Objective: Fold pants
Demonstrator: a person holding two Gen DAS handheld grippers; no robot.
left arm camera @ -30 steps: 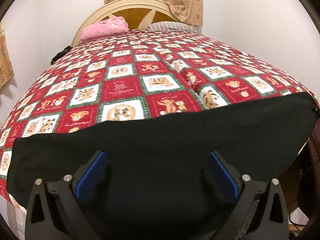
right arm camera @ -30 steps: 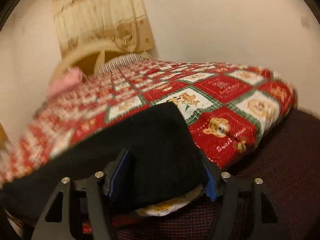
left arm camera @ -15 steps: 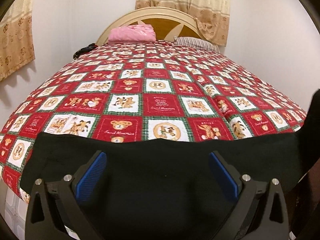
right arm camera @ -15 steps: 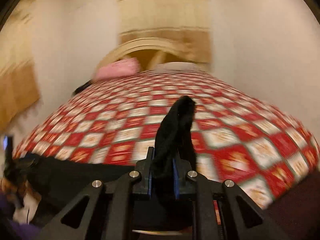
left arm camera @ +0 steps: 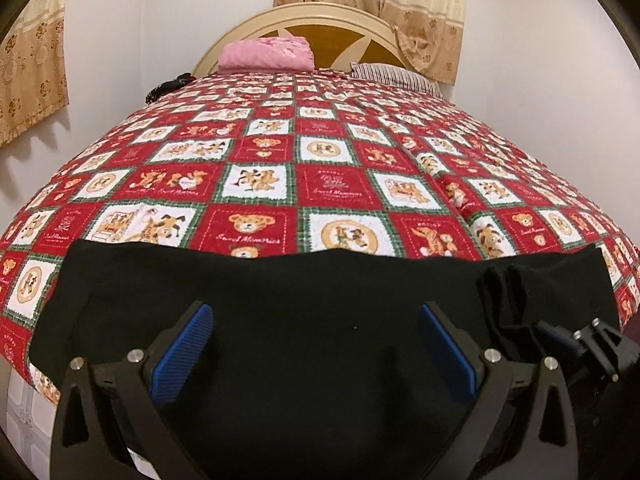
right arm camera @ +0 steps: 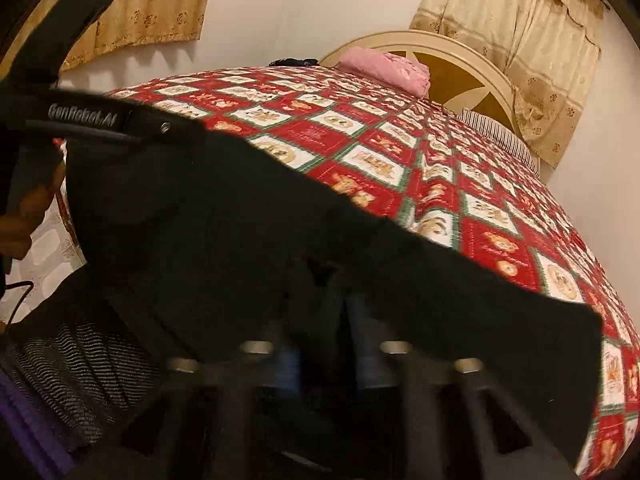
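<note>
The left gripper (left arm camera: 316,344) has its blue pads (left arm camera: 182,350) spread wide at the bottom of the left wrist view, touching nothing; the black pants (left arm camera: 280,292) lie flat beneath and between them. The right gripper (right arm camera: 320,344) is blurred at the bottom centre of its own view, its jaws having just been opening. There is a gap between the fingers, with black cloth bunched over their tips, but I cannot tell whether the pads press on it.

In the left wrist view the right gripper (left arm camera: 560,338) shows at the lower right, with a ridge of gathered cloth running up from it.

The pants stretch as a dark band across the lower part of both views, along the near edge of the bed. In the left wrist view they reach from the lower left almost to the right edge.

The quilt (left arm camera: 320,168), red and white squares with bears, fills the middle of the frame. At the top sit a pink pillow (left arm camera: 266,54), a striped pillow (left arm camera: 396,74) to its right, and a cream headboard (left arm camera: 320,20) with curtains (left arm camera: 380,4) above.

In the right wrist view the left gripper's body (right arm camera: 92,120) crosses the upper left, held by a hand (right arm camera: 24,208).
</note>
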